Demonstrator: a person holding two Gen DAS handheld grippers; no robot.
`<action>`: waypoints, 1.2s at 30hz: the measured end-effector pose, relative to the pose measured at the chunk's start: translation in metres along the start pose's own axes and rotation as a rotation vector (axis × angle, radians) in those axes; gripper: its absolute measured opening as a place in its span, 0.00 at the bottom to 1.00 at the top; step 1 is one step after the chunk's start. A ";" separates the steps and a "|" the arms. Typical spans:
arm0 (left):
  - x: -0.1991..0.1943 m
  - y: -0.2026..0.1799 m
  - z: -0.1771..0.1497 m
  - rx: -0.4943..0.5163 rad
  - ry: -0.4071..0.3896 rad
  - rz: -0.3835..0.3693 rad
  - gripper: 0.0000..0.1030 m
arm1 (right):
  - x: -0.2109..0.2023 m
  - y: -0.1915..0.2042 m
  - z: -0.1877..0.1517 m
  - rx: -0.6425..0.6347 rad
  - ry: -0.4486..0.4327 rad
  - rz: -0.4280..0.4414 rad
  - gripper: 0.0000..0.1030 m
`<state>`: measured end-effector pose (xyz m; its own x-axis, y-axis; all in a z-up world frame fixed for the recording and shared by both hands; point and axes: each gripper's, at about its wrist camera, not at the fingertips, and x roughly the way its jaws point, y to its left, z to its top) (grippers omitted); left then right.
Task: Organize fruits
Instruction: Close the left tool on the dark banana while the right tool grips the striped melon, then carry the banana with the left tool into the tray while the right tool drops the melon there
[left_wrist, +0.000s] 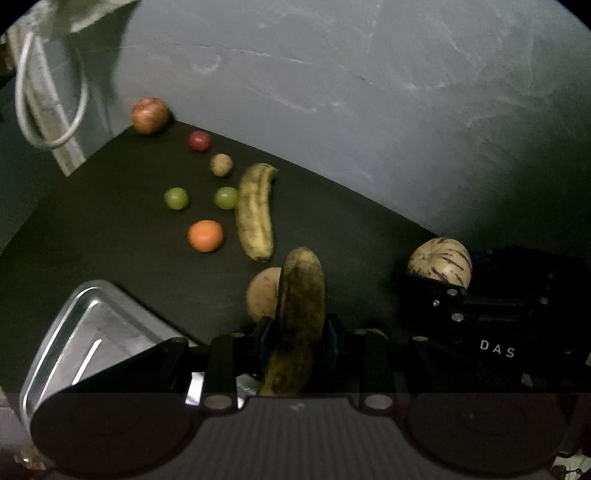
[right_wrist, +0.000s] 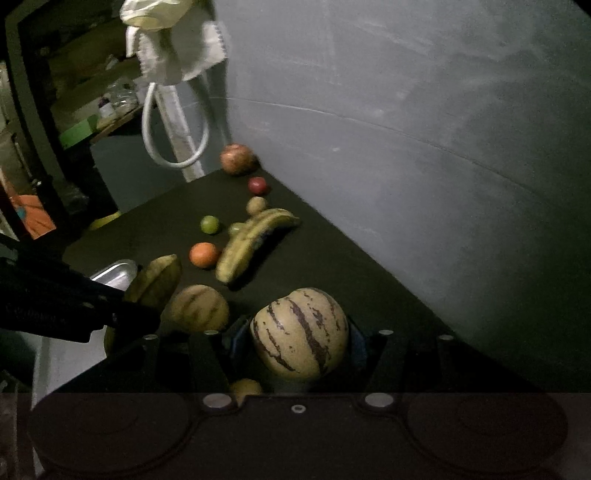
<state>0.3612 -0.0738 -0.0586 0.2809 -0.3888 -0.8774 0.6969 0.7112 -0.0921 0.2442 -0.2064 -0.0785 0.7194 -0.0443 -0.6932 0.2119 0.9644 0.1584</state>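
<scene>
Pick-up step: left gripper (left_wrist: 300, 332) clamps a dark banana (left_wrist: 301, 314); right gripper (right_wrist: 299, 343) grips a striped melon (right_wrist: 300, 334). Next, I judge: carry both to the metal tray (left_wrist: 85, 325) at eight o'clock.

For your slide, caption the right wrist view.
Right gripper grips a striped melon above the dark table.

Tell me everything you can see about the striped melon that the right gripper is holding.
The striped melon is round and smooth-skinned, pale cream-yellow with broken dark purple stripes running from its top downward. It looks whole and undamaged. It sits clamped in the right gripper, whose blue-padded fingers press on both sides. It appears raised off the dark table, though its underside is hidden. In the left wrist view it shows beyond that gripper's black body. Nothing else touches it.
</scene>
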 end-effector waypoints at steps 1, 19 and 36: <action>-0.004 0.005 -0.002 -0.012 -0.007 0.007 0.31 | 0.001 0.006 0.002 -0.009 -0.001 0.013 0.54; -0.045 0.161 -0.079 -0.369 -0.046 0.211 0.31 | 0.089 0.159 0.031 -0.276 0.122 0.319 0.54; -0.025 0.196 -0.110 -0.449 -0.047 0.211 0.32 | 0.128 0.206 0.012 -0.465 0.151 0.306 0.57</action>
<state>0.4183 0.1402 -0.1065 0.4217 -0.2280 -0.8776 0.2714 0.9552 -0.1178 0.3878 -0.0163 -0.1256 0.5923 0.2594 -0.7628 -0.3285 0.9422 0.0653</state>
